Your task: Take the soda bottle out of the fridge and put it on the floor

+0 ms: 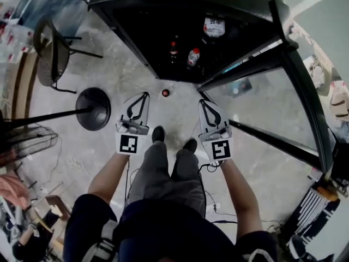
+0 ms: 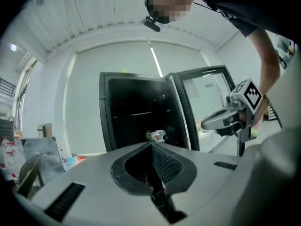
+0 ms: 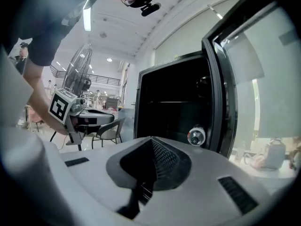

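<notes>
The black fridge [image 1: 136,26] stands open ahead of me. Inside it are a dark soda bottle [image 1: 173,51] with a red label, a clear bottle [image 1: 193,56] with a red cap and a white jug [image 1: 214,26]. A small red-topped round thing [image 1: 165,93] stands on the floor just before the fridge; I cannot tell what it is. My left gripper [image 1: 146,94] and right gripper [image 1: 201,101] hang side by side above my shoes, both shut and empty, pointing at the fridge. A clear bottle [image 2: 157,135] shows just over the left gripper [image 2: 151,144]. The right gripper [image 3: 151,138] points below another bottle [image 3: 196,135].
The fridge's glass door [image 1: 262,108] is swung open to my right. A chair [image 1: 52,51] stands at the left, with a round black fan base [image 1: 92,109] and a fan head [image 1: 27,141] nearer to me. Cables lie on the concrete floor by my feet.
</notes>
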The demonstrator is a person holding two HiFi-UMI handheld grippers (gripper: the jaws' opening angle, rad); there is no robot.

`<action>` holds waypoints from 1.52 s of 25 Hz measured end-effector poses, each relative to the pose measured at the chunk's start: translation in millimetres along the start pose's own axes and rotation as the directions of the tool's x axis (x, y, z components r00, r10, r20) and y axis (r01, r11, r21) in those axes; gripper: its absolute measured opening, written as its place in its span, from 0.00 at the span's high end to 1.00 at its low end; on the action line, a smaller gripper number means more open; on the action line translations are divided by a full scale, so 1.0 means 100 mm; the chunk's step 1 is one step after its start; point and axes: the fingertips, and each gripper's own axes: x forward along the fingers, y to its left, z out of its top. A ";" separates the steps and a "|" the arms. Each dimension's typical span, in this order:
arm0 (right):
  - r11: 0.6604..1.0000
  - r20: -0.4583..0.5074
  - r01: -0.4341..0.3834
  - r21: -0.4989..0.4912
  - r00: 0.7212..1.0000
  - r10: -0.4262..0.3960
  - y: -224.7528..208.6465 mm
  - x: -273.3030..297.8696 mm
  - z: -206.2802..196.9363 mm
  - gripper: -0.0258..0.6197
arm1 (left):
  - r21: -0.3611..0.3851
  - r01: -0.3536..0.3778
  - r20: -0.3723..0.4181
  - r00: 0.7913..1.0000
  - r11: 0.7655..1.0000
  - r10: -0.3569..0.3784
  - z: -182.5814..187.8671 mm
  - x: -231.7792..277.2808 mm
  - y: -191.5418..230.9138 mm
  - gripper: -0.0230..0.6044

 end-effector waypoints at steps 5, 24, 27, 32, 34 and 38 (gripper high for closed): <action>0.999 0.015 0.042 0.032 0.999 -0.043 -0.13 -0.14 0.69 0.93 | 0.009 -0.024 0.011 1.000 1.000 0.023 0.80 -0.02 0.04 0.93; 0.984 0.069 0.153 0.088 0.985 -0.159 -0.25 -1.04 2.44 0.93 | -0.032 -0.075 0.071 0.995 0.997 0.077 2.46 -0.57 0.11 0.93; 0.982 0.040 0.172 0.079 0.984 -0.175 -0.25 -1.16 2.51 0.93 | -0.033 -0.088 0.069 0.994 0.996 0.090 2.60 -0.65 0.15 0.93; 0.971 0.039 0.222 0.084 0.973 -0.226 -0.32 -1.38 2.66 0.93 | -0.024 -0.098 0.096 0.990 0.995 0.100 2.81 -0.76 0.15 0.93; 0.969 0.056 0.236 0.078 0.969 -0.240 -0.33 -1.44 2.76 0.93 | -0.021 -0.107 0.101 0.989 0.994 0.109 2.88 -0.80 0.17 0.93; 0.966 0.063 0.251 0.067 0.965 -0.255 -0.29 -1.57 2.89 0.93 | -0.014 -0.125 0.114 0.986 0.992 0.125 3.02 -0.92 0.21 0.93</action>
